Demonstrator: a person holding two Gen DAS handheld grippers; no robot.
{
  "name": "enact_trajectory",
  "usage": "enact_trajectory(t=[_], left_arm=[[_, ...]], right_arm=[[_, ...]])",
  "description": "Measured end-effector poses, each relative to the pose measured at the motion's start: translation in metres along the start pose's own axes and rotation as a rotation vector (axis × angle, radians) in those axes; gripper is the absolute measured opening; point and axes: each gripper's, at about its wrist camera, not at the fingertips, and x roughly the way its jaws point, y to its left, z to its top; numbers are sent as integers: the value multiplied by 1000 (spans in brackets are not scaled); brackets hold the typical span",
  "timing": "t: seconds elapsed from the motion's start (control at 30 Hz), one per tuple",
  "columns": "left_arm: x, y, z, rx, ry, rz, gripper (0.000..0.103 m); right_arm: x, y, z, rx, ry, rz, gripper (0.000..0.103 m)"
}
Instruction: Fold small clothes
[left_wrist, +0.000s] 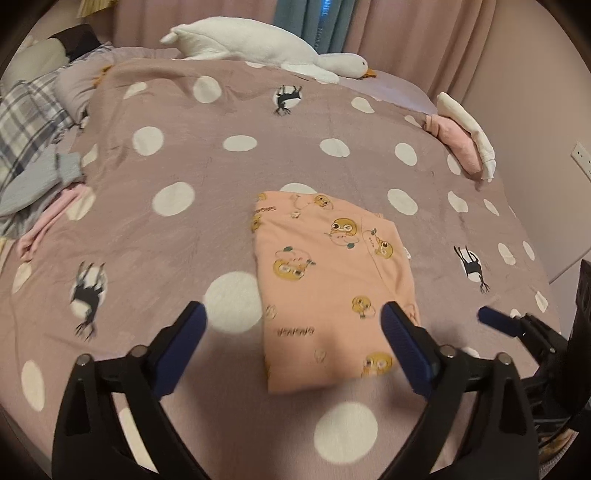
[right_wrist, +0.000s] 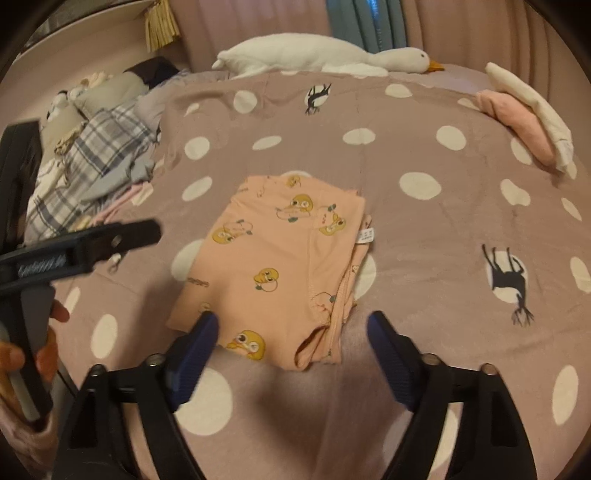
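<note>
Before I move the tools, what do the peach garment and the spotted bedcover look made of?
Peach garment: thin, matte knit, probably cotton jersey; soft stitched hems, limp layered edges. Spotted bedcover: soft, matte woven or brushed fabric, likely cotton; shallow creases, no sheen. Both the left tool and the right tool are open.

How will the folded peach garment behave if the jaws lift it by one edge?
The peach garment is thin layered cloth, so it would probably droop and partly unfold. It looks light. Pushed across the soft bedspread, it may bunch rather than slide.
</note>
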Motion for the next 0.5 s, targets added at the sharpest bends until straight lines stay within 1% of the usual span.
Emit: enact_trajectory(t=[0.03,0.07,0.1,0.13,0.37,0.43,0.5], left_arm=[[-6,0,-2,-4,-3,16,102],[-12,1,-5,-10,-10,27,102],[-18,1,-8,-15,-12,32,102],[-23,1,-9,-18,-11,36,102],[-44,-5,-20,-20,-24,68,102],[-46,-7,-25,-10,-23,79,102],[-43,-9,-31,-1,-13,96,102]], right_arm=[[-6,3,0,1,-12,-8,94],[-9,5,-1,-1,-20,-11,96],[-14,8,0,-3,-30,-14,100],[-18,10,0,-7,-41,-21,102],[-44,25,4,-38,-97,-75,102],[-44,27,3,-42,-99,-82,102],[-36,26,1,-39,-83,-98,102]])
